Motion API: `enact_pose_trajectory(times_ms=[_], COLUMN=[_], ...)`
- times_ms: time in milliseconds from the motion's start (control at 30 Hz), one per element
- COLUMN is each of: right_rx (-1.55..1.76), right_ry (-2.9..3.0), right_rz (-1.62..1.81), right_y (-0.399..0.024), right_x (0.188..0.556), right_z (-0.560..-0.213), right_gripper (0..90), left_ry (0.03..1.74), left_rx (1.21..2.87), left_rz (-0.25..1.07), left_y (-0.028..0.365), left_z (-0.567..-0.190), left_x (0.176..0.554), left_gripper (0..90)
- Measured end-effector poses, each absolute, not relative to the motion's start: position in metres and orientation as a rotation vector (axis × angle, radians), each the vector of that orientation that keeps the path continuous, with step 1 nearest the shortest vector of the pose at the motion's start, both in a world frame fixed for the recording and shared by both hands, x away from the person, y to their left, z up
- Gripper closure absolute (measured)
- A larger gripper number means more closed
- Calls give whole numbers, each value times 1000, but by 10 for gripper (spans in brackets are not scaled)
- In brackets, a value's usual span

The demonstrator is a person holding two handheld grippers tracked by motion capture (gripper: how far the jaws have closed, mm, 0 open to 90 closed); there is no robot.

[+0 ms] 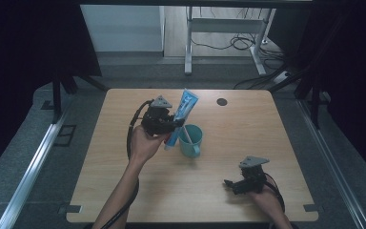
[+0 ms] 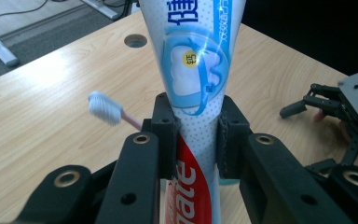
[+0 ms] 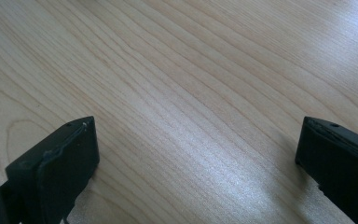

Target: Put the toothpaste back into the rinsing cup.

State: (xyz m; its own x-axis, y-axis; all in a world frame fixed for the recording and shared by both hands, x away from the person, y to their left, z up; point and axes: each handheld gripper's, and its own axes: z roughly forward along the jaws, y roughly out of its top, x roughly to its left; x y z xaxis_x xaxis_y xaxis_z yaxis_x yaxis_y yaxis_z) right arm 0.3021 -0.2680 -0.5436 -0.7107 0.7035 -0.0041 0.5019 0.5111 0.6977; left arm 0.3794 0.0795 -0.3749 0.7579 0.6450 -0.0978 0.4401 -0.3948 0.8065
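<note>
- Toothpaste tube (image 1: 182, 117) tilted, just left of cup (image 1: 191, 140), mid desk (image 1: 124, 191).
- Toothbrush (image 1: 187, 134) stands in cup.
- Right hand-held gripper (image 1: 229, 183) well apart, near front-right corner.

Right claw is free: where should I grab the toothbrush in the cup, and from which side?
Take the toothbrush by its thin pink neck below the bristle head, from above. It stands in the teal cup, so the lower handle sits behind the wall. The right claw is open; come from the side away from the toothpaste tube.

Dim overhead view, glare on tabletop (image 3: 242, 182)
</note>
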Motion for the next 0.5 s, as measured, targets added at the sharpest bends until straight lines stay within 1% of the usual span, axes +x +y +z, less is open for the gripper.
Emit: enact_pose_trajectory(times_ms=[500], right_rx=[1012], right_ry=[2470], right_rz=[1001], right_y=[-268], right_x=[302], right_z=[-544], right_gripper=[0], left_ry=[798], left_rx=[2014], left_rz=[335], left_y=[59], left_z=[-370], left_x=[391], left_gripper=[732])
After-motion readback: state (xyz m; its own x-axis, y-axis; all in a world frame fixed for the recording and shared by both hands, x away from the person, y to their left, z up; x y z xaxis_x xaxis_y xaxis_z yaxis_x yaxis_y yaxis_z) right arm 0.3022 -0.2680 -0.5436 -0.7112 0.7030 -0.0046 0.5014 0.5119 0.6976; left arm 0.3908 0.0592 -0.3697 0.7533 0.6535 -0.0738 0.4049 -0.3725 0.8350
